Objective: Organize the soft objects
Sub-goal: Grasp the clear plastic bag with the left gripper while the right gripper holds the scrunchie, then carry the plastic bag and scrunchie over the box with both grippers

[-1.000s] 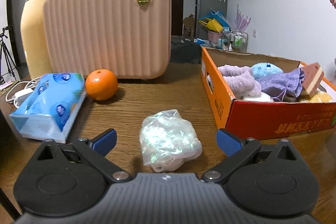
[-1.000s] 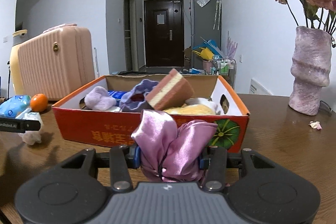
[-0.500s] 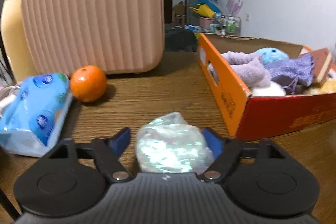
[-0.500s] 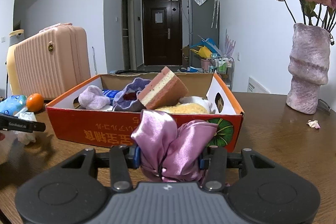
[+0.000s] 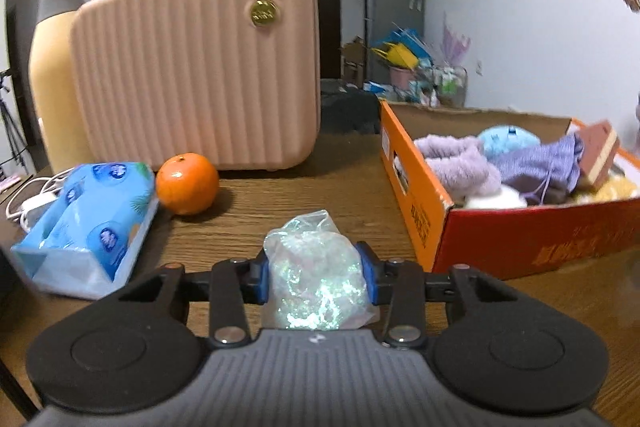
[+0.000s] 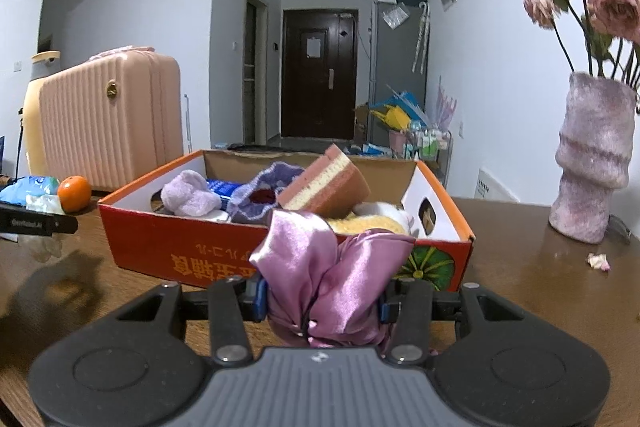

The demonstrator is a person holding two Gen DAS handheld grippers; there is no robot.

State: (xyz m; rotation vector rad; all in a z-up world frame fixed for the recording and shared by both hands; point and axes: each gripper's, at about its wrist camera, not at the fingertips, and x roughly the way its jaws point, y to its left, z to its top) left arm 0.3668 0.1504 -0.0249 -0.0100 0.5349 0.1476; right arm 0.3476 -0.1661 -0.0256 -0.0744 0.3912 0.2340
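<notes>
The left gripper (image 5: 316, 277) has just been closing its jaws, and now its blue pads press on both sides of a crinkled iridescent bag (image 5: 316, 279), which sits between them low over the wooden table (image 5: 280, 203). The right gripper (image 6: 322, 297) holds a pink satin scrunchie (image 6: 324, 275) squeezed between its pads, just in front of the near wall of the orange cardboard box (image 6: 192, 247). The box stands on the same table, to the right of the left gripper, and it already contains a purple fluffy piece (image 5: 460, 163), a blue plush ball (image 5: 506, 141), a layered sponge (image 6: 326, 183) and some knitted purple cloth (image 5: 548, 163). On the left side of the table lie an orange (image 5: 187, 183) and a blue tissue pack (image 5: 88, 223), touching or almost touching each other. Behind them stands a pink ribbed suitcase (image 5: 196, 67). At the far right a pink vase (image 6: 592, 163) with flowers stands on the table. Behind is a white-walled corridor with a dark door (image 6: 318, 75).
</notes>
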